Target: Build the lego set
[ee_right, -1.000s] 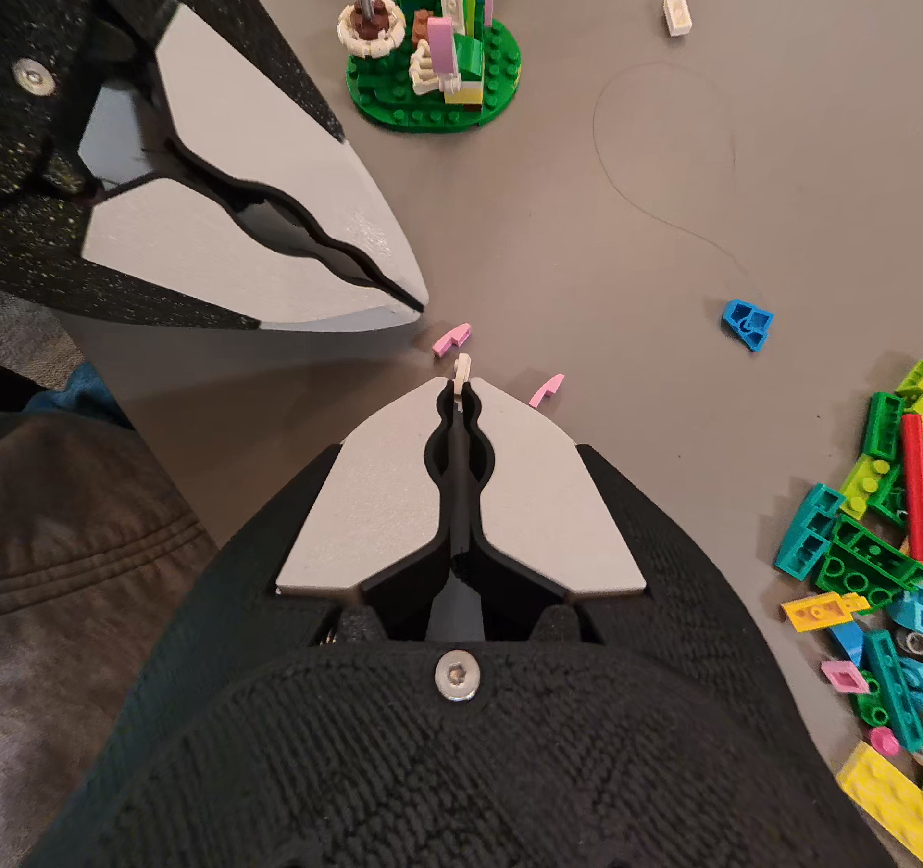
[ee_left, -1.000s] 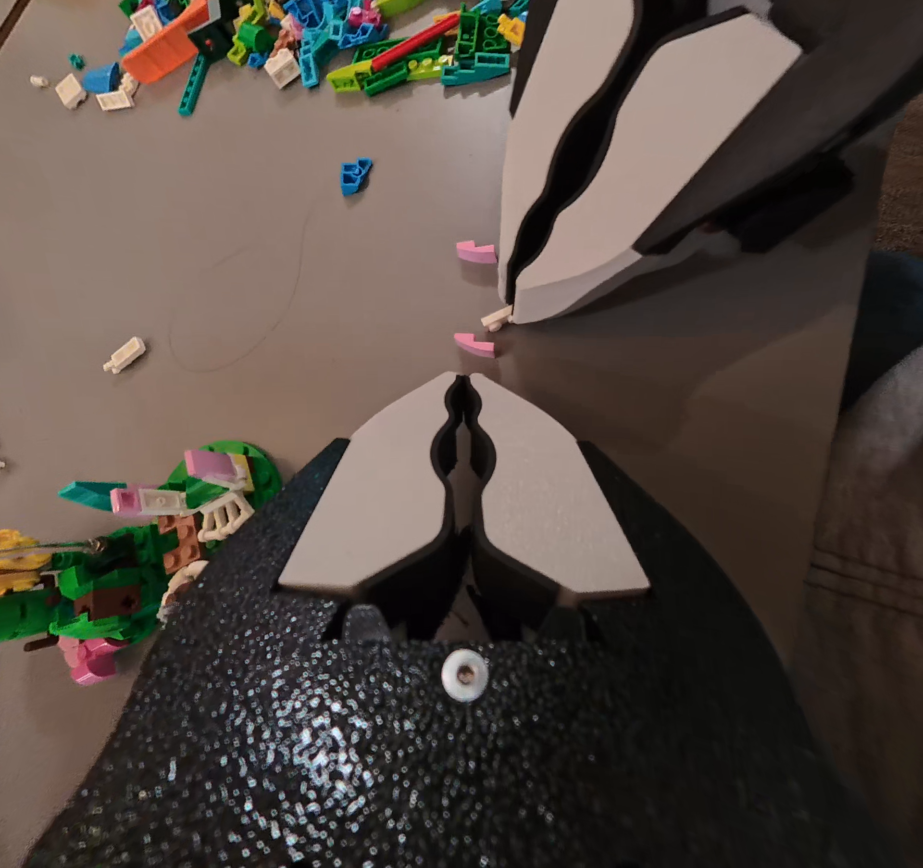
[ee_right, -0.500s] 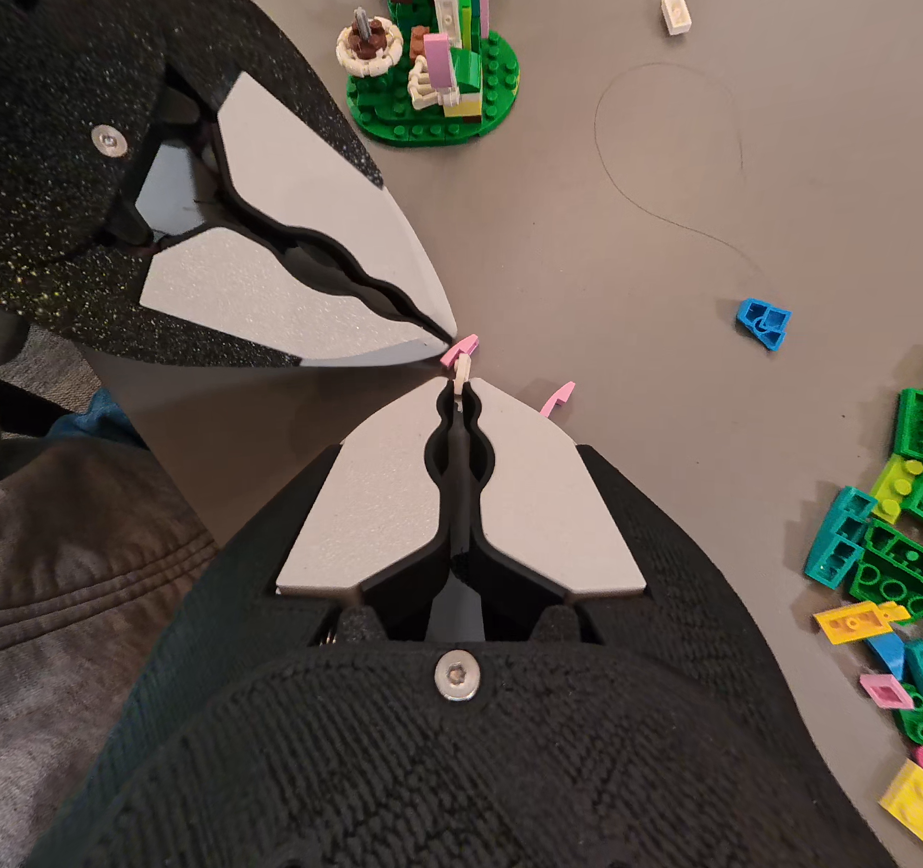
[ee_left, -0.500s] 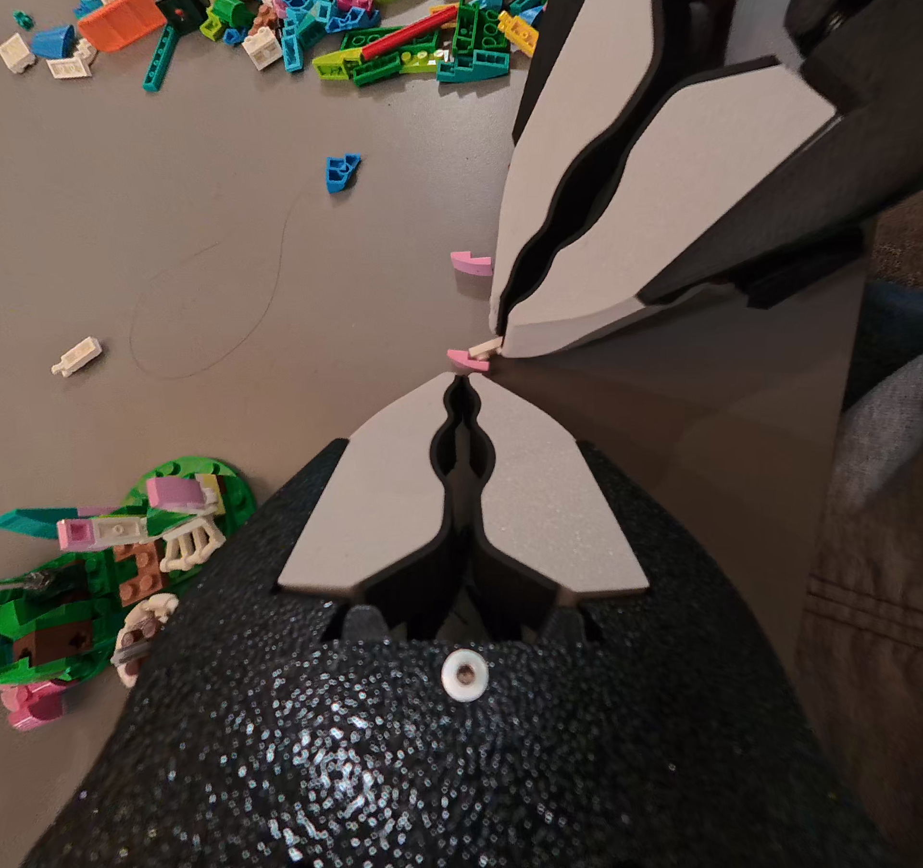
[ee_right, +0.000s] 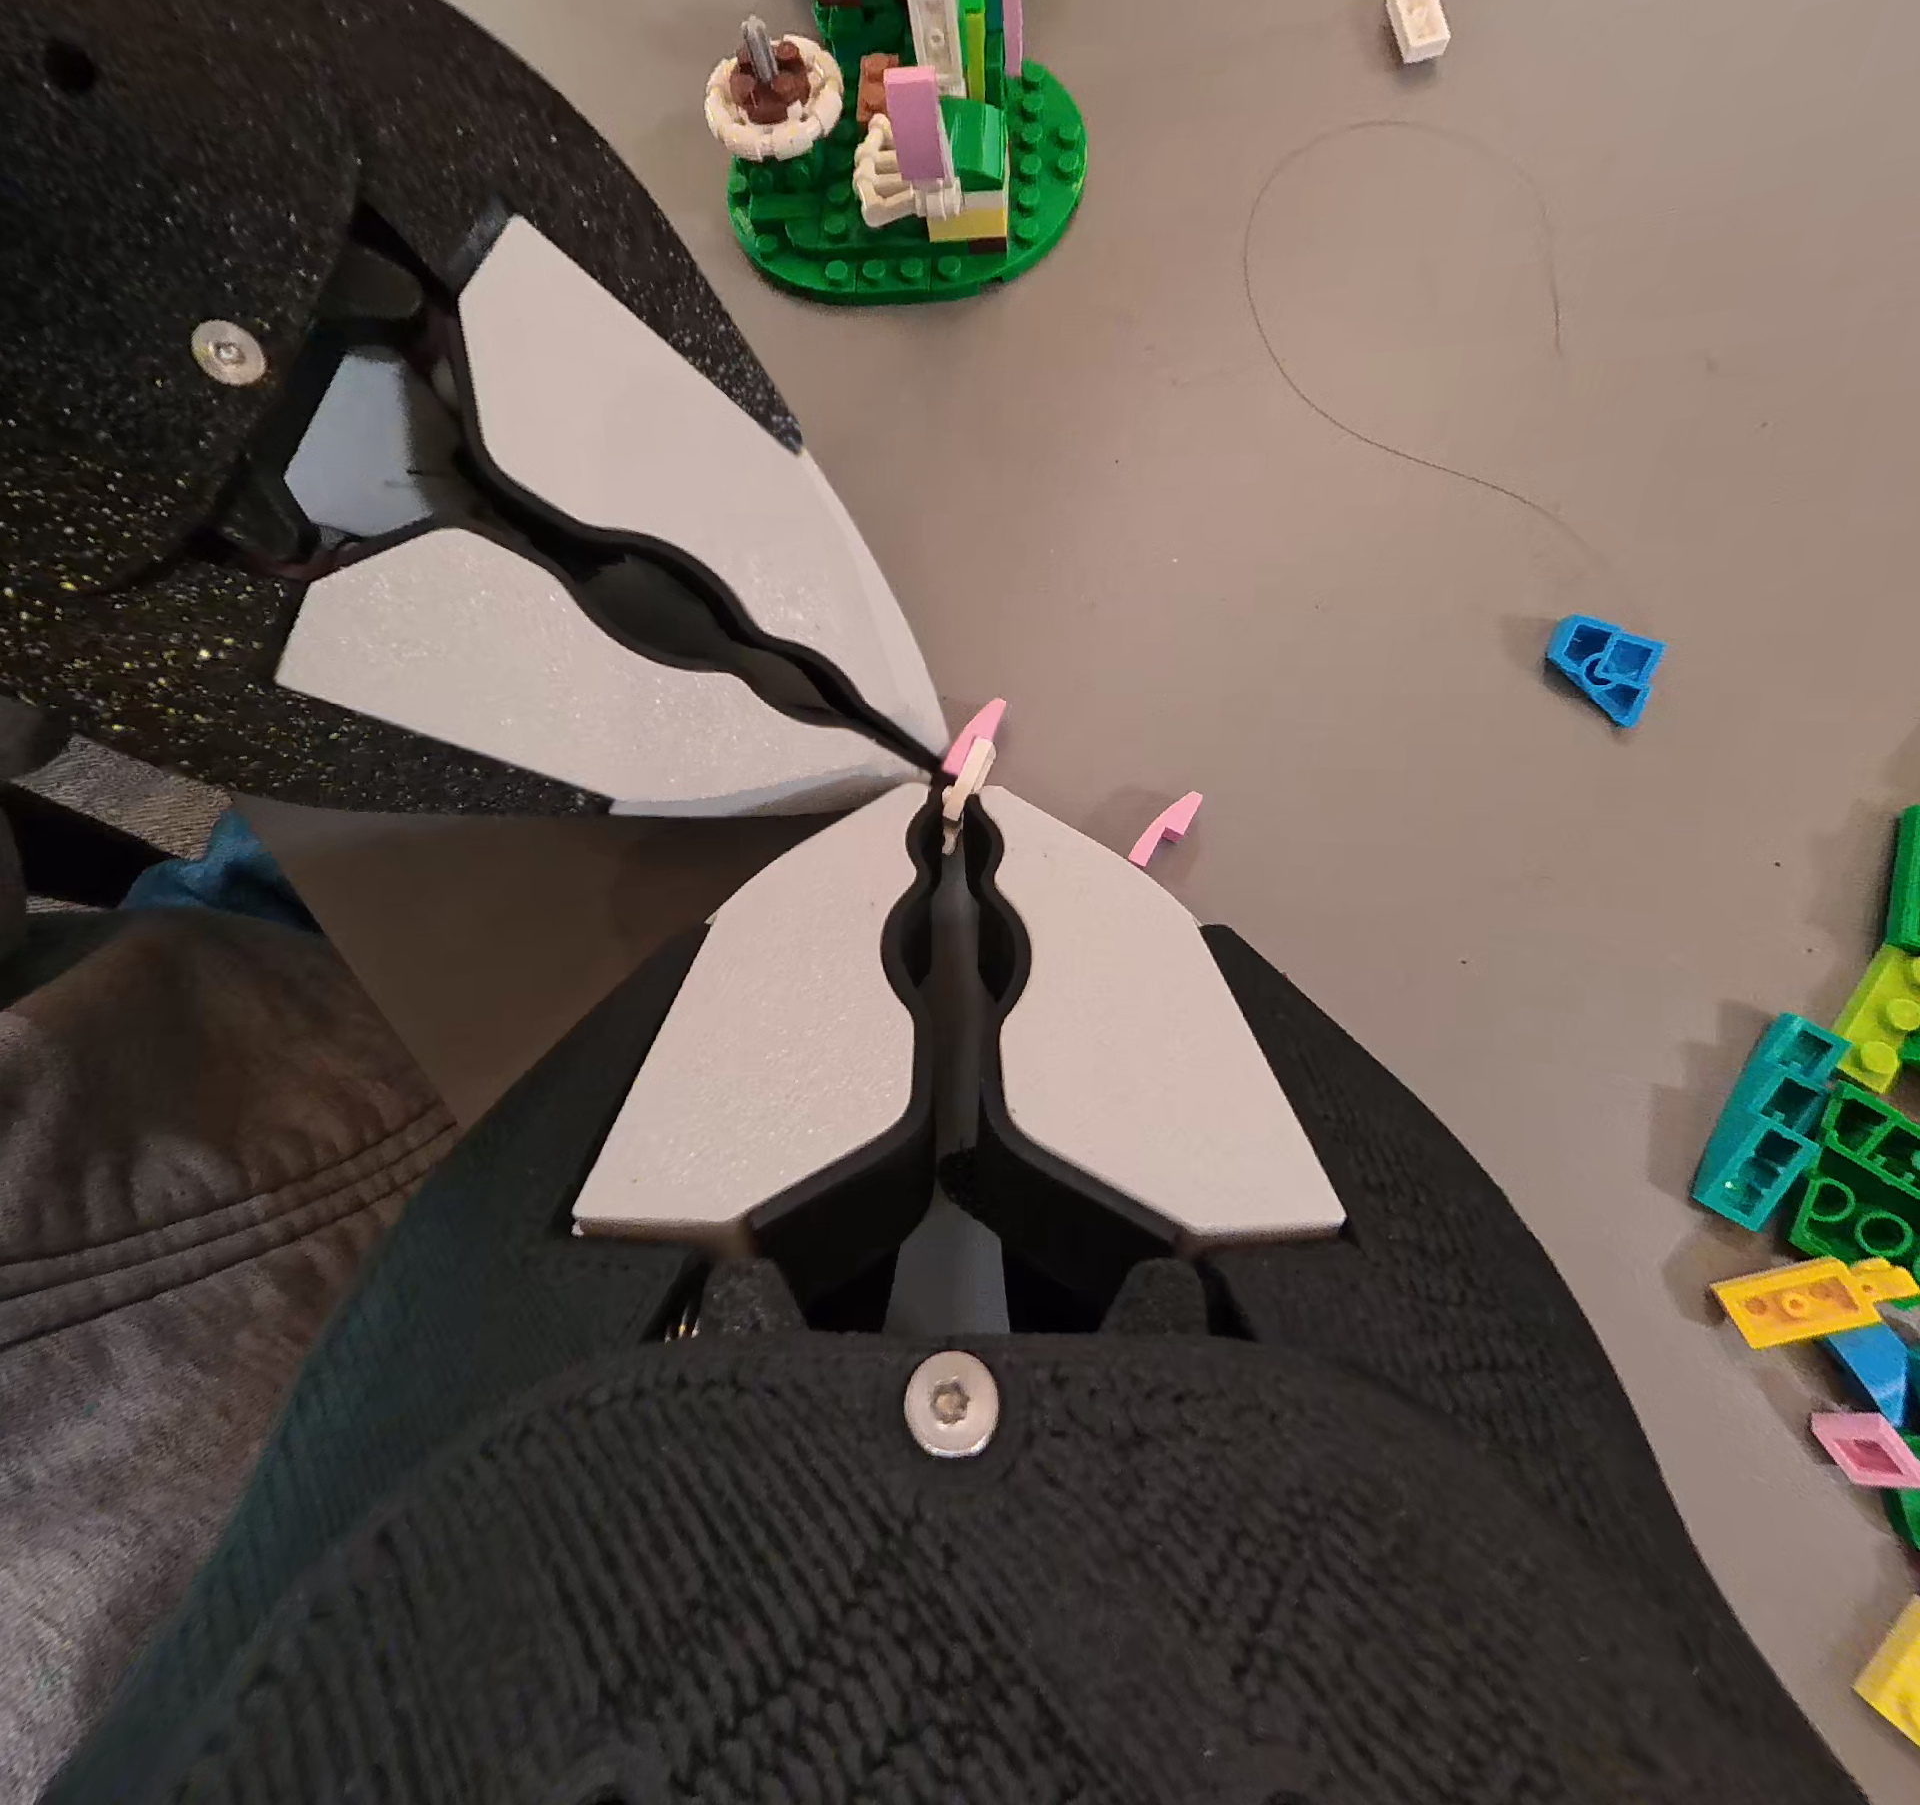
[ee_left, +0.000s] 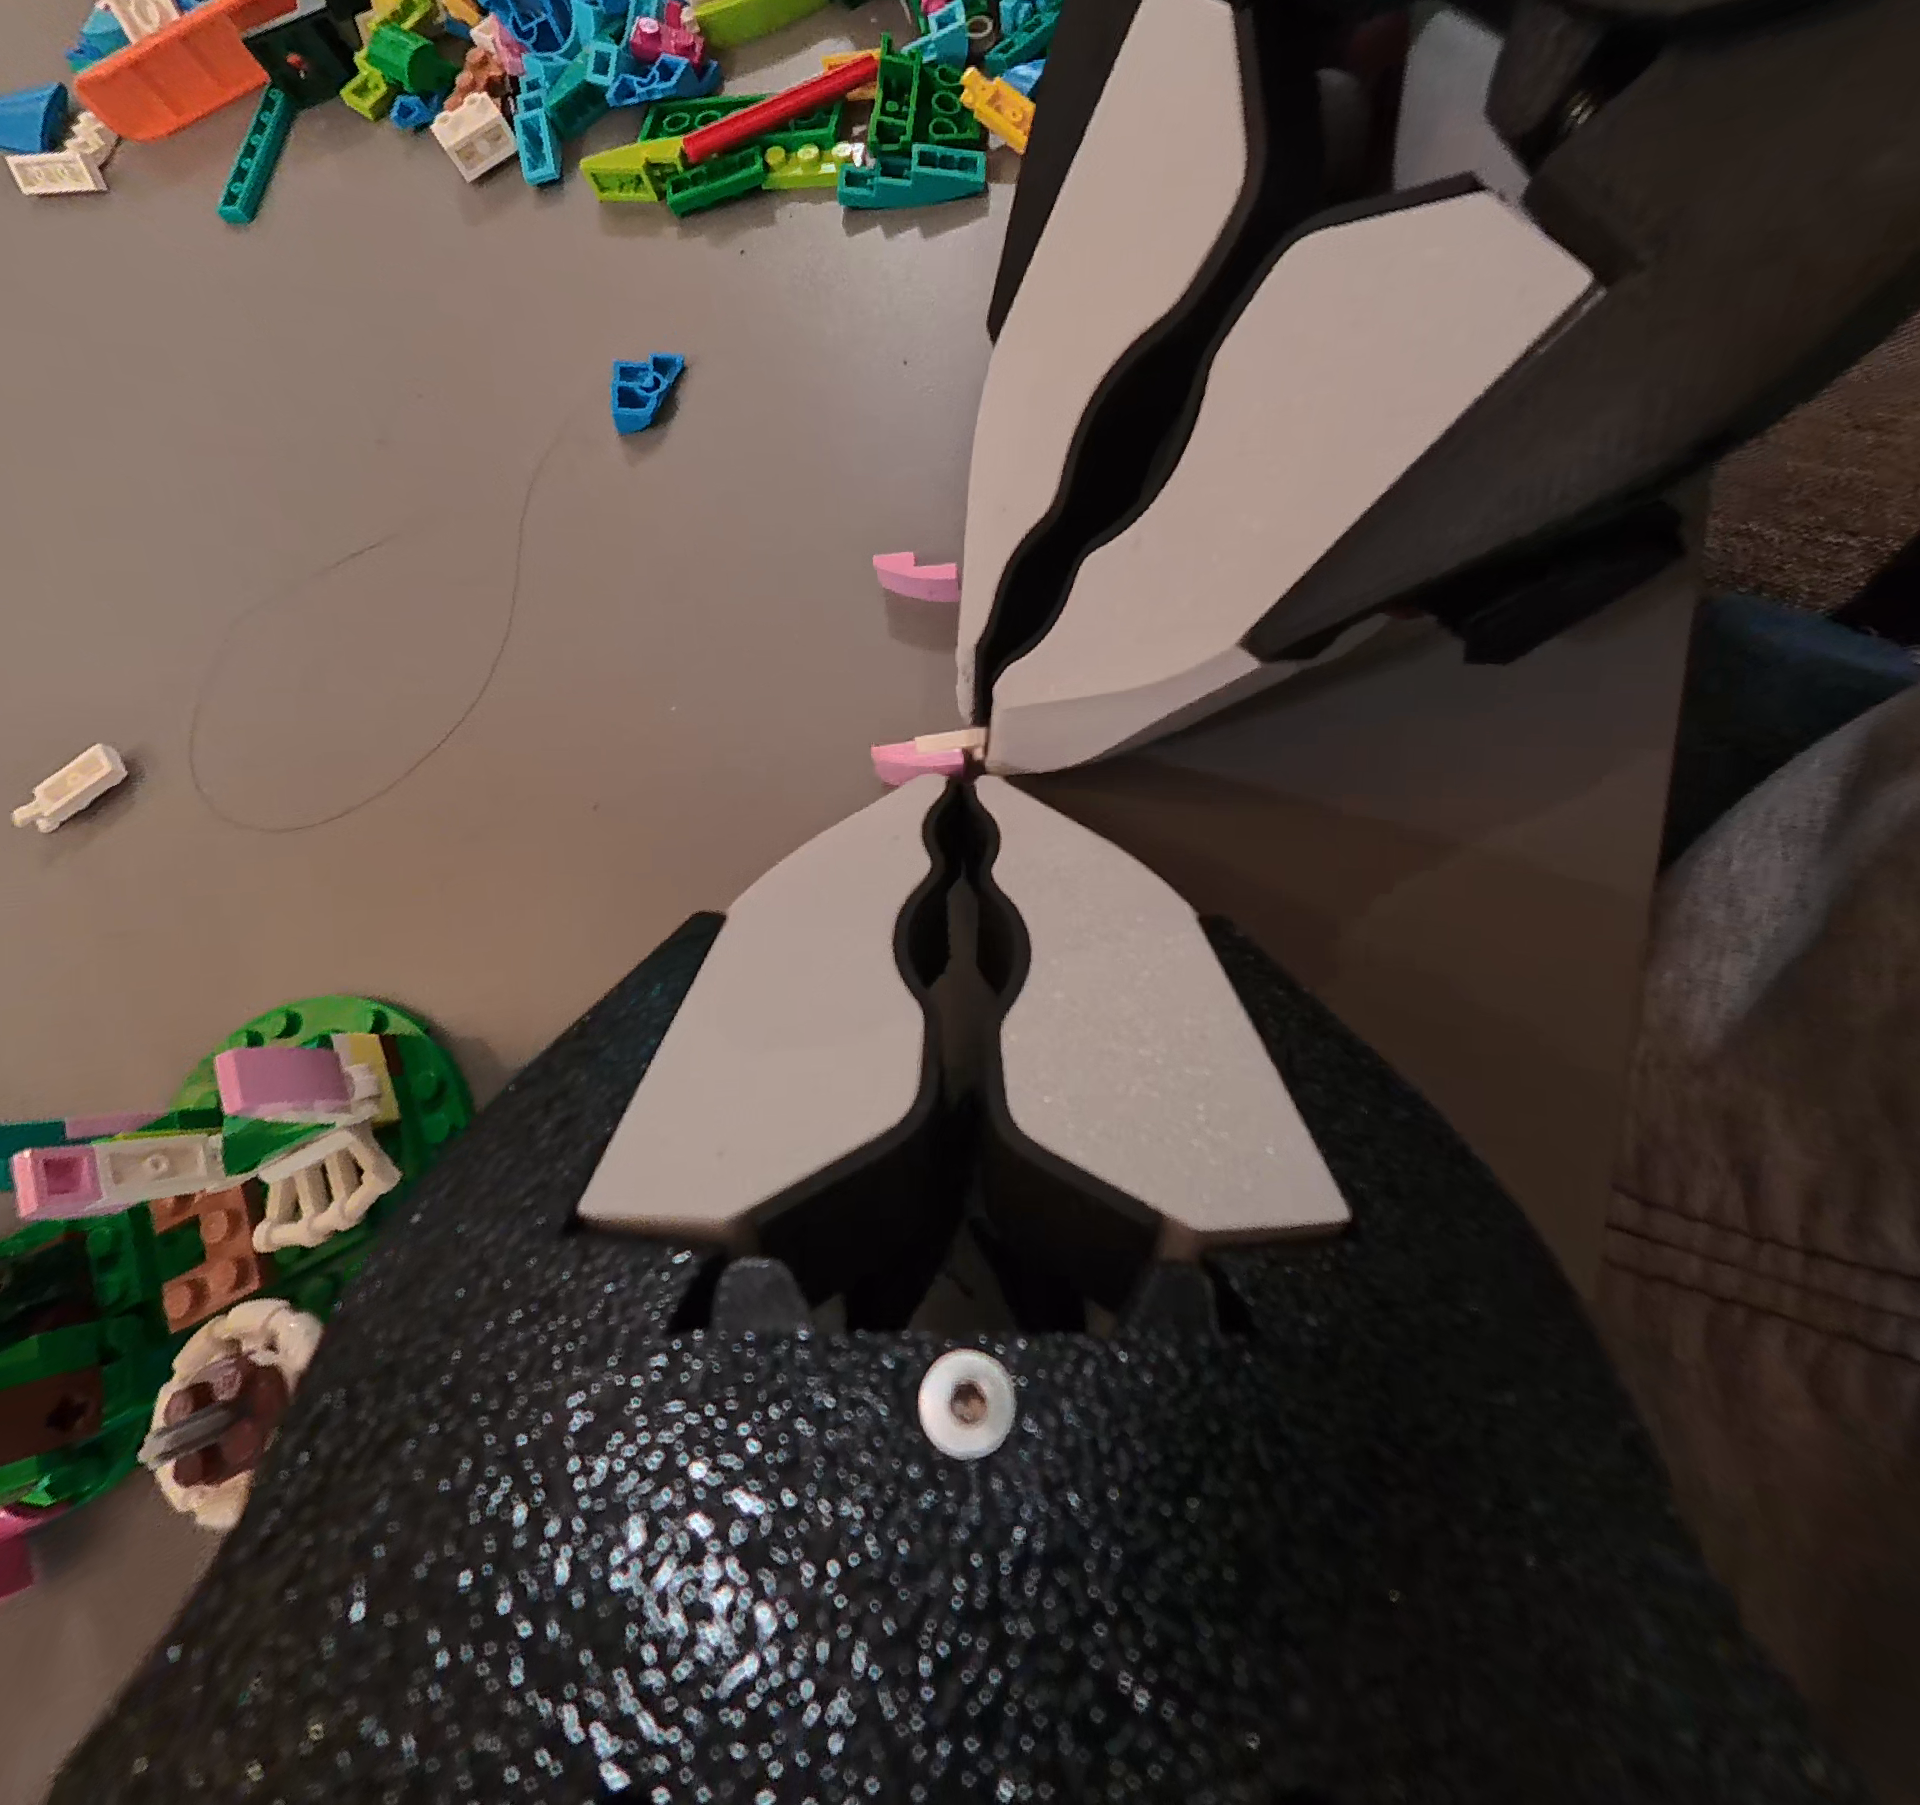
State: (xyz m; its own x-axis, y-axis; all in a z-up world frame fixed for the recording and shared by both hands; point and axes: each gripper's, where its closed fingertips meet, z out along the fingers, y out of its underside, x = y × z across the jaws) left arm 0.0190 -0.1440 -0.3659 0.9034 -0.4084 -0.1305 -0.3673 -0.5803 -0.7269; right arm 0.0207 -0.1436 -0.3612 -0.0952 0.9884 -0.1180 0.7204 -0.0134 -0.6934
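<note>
Right claw (ee_right: pixel 958 799) pinched narrow on cream piece (ee_right: pixel 966 776), left claw (ee_left: pixel 956 791) closed on pink slope (ee_left: pixel 902 764); misaligned pressing risked flicking either across counter (ee_left: pixel 416 529).

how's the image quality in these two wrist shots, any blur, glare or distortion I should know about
Left wrist view: specular sparkle on the left gripper housing, wide-angle bending at the edges, brick pile slightly soft. Right wrist view: tips of the right gripper sharp, green model clear, soft shadow under the grippers.
</note>
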